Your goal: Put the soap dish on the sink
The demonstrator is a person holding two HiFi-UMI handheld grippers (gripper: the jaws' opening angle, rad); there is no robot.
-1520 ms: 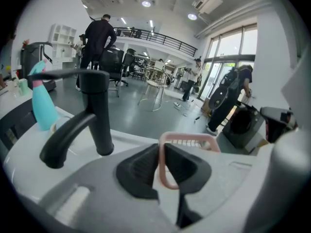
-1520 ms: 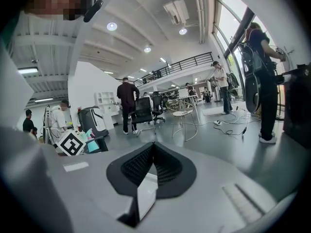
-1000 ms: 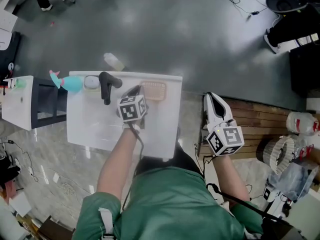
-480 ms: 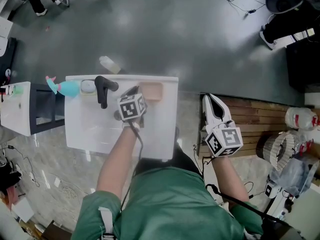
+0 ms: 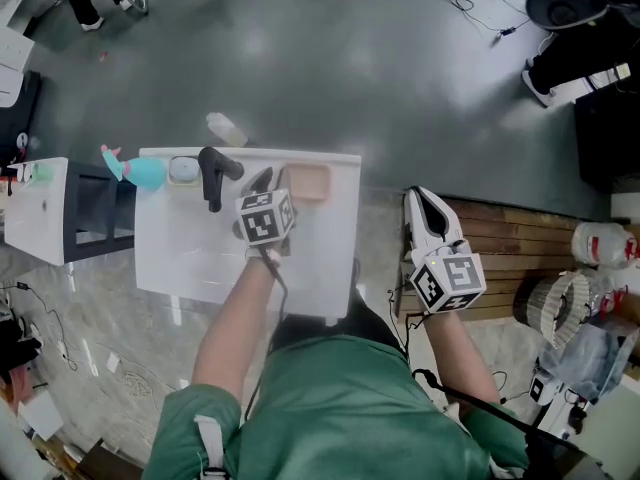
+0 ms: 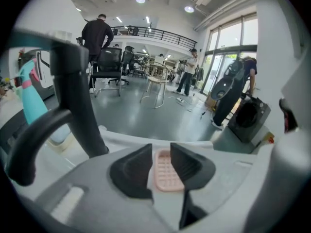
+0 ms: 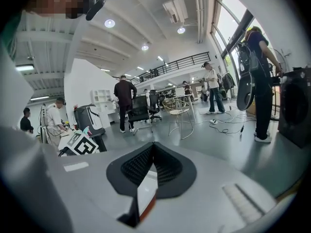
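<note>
Left gripper [image 5: 270, 180]: jaws just opened; soap dish [image 6: 164, 176] lies released between them.
Right gripper [image 5: 425, 203]: clenched, empty.
Risk: a retreating jaw could drag the dish off the sink [image 5: 180, 258].

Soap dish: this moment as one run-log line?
soap dish: resting on sink rim | left gripper: jaws just opened, off dish | right gripper: shut, idle

The soap dish [image 5: 308, 182] is a small pale-pink rectangle with rounded corners and a raised rim; its top is a grid of fine ridges. It lies flat, face up, on the back ledge of the sink [image 5: 342, 248], with its long side along that ledge. In the head view it sits at about 1 o'clock of the sink, near the far right corner. The sink is a white rectangular unit.
</note>
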